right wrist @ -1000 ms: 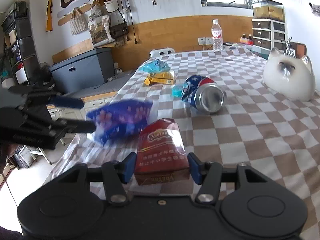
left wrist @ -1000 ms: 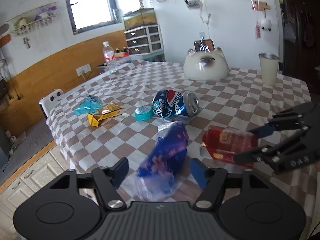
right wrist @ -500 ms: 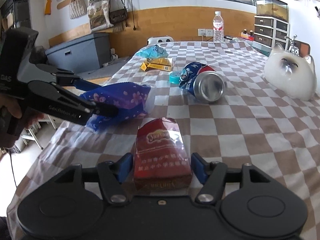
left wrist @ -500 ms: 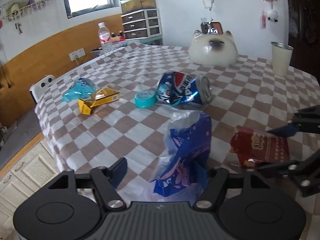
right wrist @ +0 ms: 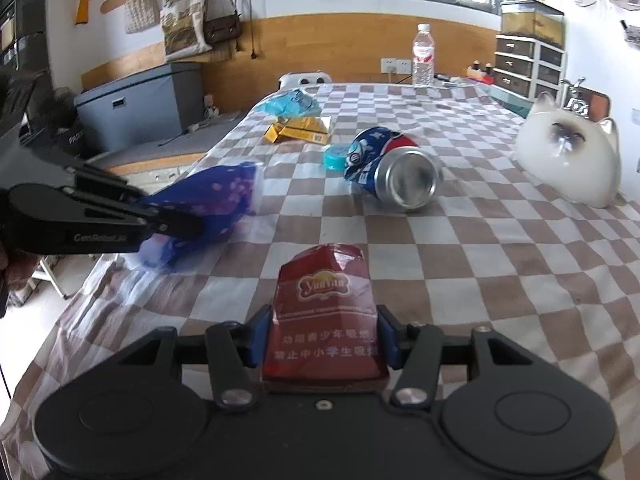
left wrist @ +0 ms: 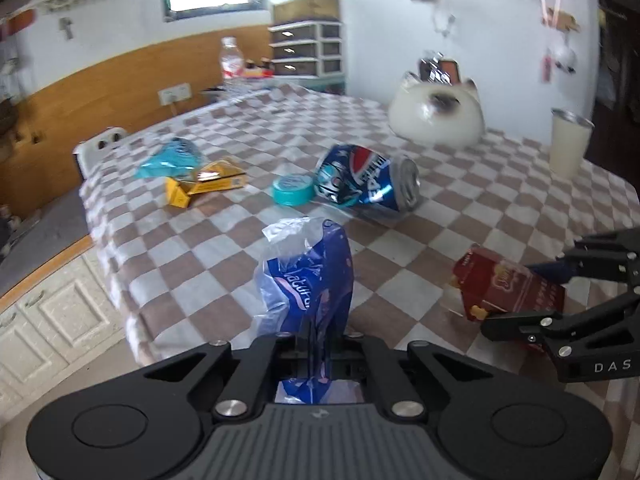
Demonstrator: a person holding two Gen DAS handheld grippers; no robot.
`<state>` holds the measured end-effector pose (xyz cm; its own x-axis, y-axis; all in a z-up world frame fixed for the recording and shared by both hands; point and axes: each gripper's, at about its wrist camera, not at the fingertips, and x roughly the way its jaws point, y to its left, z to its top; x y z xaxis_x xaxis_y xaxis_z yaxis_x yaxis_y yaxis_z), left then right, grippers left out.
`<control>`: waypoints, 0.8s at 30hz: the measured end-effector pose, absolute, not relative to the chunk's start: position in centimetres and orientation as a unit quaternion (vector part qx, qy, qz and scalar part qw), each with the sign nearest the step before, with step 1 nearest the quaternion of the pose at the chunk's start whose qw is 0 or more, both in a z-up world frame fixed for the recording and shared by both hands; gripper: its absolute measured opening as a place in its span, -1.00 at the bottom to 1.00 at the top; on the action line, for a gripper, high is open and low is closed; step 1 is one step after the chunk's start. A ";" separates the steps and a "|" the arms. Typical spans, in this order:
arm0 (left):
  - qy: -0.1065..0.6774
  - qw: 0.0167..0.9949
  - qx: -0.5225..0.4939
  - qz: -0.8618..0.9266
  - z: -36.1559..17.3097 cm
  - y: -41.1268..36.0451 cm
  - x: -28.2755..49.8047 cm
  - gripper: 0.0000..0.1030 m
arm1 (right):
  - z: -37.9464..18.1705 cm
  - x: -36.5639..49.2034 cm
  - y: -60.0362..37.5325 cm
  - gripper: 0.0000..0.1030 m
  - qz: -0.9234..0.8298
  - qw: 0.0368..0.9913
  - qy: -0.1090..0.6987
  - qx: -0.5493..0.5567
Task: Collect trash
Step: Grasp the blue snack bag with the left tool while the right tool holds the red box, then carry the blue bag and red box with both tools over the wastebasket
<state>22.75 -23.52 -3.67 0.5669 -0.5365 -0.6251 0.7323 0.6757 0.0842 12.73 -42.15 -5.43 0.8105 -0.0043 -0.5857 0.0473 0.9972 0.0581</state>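
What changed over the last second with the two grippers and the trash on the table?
The left gripper shut on the blue wrapper, which it straddled with open jaws a second ago. The right gripper has the red pack between its jaws throughout; they are closing and now press its sides. The can, teal lid and yellow box stayed put.

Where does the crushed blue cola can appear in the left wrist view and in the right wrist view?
Left wrist view: the crushed blue cola can lies above centre, its silver end turned right, the teal lid at its left.
Right wrist view: the can lies right of centre, its silver end facing the camera.
Shared landmark: the white cat figure, beyond the can in both.
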 end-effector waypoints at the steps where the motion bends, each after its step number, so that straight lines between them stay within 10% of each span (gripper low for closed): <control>1: 0.287 0.874 0.161 -0.358 -3.5 -23.2 22.4 -0.91 | -5.3 12.5 -42.1 0.06 -0.016 0.952 0.305 0.038; 24: 0.224 0.927 0.079 -0.290 1.2 -14.0 14.9 -0.91 | 0.5 8.7 -35.9 0.06 -0.033 0.975 0.213 0.042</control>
